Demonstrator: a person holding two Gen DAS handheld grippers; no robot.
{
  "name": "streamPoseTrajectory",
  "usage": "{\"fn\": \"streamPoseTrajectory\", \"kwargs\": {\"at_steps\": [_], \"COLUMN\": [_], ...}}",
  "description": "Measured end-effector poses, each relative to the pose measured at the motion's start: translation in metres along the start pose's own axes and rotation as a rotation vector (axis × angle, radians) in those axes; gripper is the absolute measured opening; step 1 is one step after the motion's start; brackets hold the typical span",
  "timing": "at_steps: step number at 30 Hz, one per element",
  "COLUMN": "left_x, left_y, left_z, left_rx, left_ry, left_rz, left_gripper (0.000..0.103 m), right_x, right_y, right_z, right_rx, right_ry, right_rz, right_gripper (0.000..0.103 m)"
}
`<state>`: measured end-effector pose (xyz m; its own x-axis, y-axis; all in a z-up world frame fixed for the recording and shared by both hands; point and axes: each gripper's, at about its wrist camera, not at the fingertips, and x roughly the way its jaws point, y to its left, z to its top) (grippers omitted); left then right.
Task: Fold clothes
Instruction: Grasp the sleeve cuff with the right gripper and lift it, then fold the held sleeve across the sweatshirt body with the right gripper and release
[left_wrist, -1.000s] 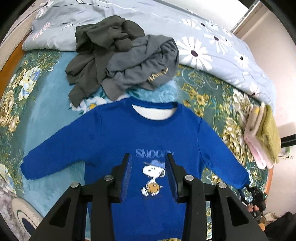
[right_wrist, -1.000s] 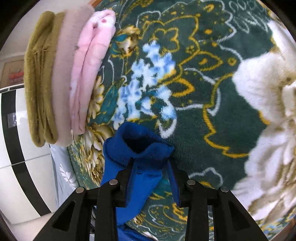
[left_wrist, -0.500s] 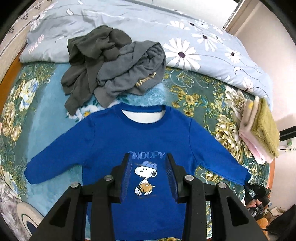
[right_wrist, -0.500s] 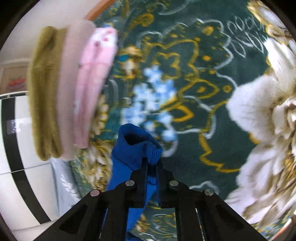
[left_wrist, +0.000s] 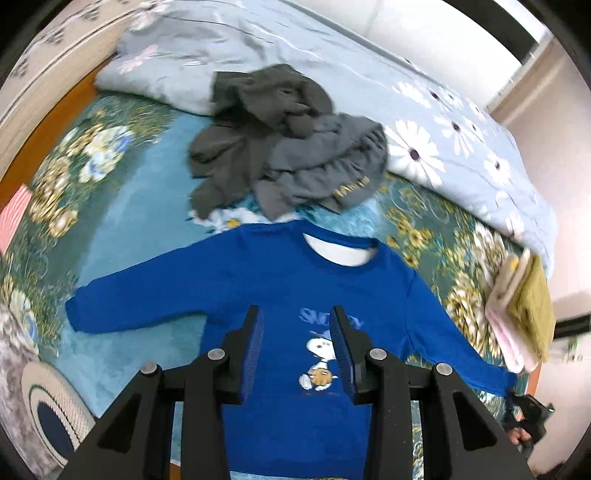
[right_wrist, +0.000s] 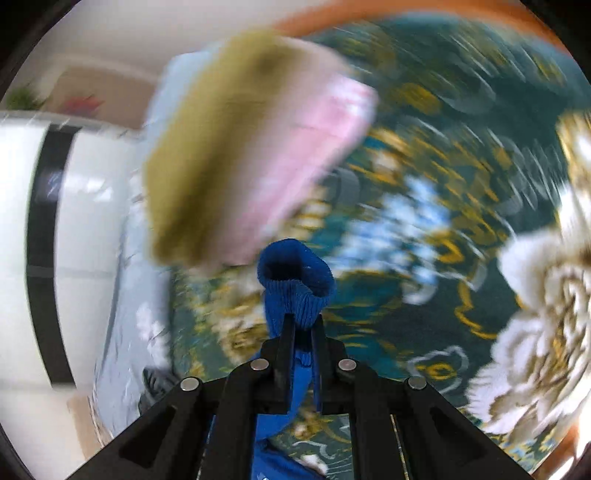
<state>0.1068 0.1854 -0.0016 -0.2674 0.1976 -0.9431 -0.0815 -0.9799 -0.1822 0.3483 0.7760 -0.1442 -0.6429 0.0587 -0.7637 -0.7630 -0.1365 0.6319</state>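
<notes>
A blue sweatshirt (left_wrist: 280, 280) with a cartoon dog print lies front up on the flowered blanket (left_wrist: 122, 206), both sleeves spread out. My left gripper (left_wrist: 295, 325) hangs above its chest, open, with nothing between the fingers. The right gripper (left_wrist: 526, 411) shows at the lower right of the left wrist view, at the end of the sweatshirt's right-hand sleeve. In the right wrist view that gripper (right_wrist: 303, 325) is shut on the blue ribbed cuff (right_wrist: 295, 280), lifted off the blanket. The background there is smeared with motion.
A heap of dark grey clothes (left_wrist: 284, 140) lies beyond the collar. A pale daisy-print duvet (left_wrist: 424, 122) runs along the far side. A stack of folded olive and pink items (left_wrist: 524, 314) sits at the bed's right edge (right_wrist: 236, 147). A round woven object (left_wrist: 51, 413) is lower left.
My right gripper closed on the blue cuff and lifted it from the blanket, rolling as it rose. My left gripper moved up and sideways over the sweatshirt, still open.
</notes>
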Motion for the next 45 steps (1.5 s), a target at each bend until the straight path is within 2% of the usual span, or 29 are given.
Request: {"fn": "streamPoseTrajectory", "kwargs": {"at_steps": [4,9,13,19,22,26,31,39,45], "left_x": [-0.01,-0.016,-0.013,-0.008,-0.003,0.005,0.02,0.041,0.053], "left_y": [0.043,0.095,0.137,0.194,0.223,0.26,0.298,0.332,0.342], "left_z": [-0.002,-0.005,-0.003,0.0,0.001,0.001,0.002,0.008,0.013], "left_rx": [-0.087,-0.182,-0.241,-0.297,-0.288,-0.334,-0.375,-0.387,-0.389], "left_ry": [-0.024,-0.049,-0.049,-0.05,-0.051,-0.036,-0.004,0.038,0.061], "left_rz": [0.005,0.003,0.004,-0.006,-0.021,-0.022,-0.015,0.002,0.008], "left_gripper": [0.038,0.038,0.038,0.038,0.038,0.038,0.038,0.038,0.038], "right_x": [-0.015,-0.021,-0.007,0.043,0.073,0.111,0.163,0.213,0.235], "right_y": [0.082,0.193,0.267,0.321,0.332,0.337,0.327,0.313,0.288], "right_z": [-0.006,-0.056,-0.131,-0.251,-0.31,-0.377,-0.434,-0.501,-0.525], "right_rx": [-0.173,-0.409,-0.605,-0.775,-0.844,-0.949,-1.033,-1.16,-1.185], "right_ry": [-0.029,-0.016,0.05,0.179,0.236,0.3,0.373,0.446,0.491], "right_rz": [0.082,0.184,0.202,0.159,0.106,0.027,-0.095,-0.21,-0.286], "right_gripper": [0.008,0.008,0.008,0.008,0.008,0.008,0.008,0.008,0.008]}}
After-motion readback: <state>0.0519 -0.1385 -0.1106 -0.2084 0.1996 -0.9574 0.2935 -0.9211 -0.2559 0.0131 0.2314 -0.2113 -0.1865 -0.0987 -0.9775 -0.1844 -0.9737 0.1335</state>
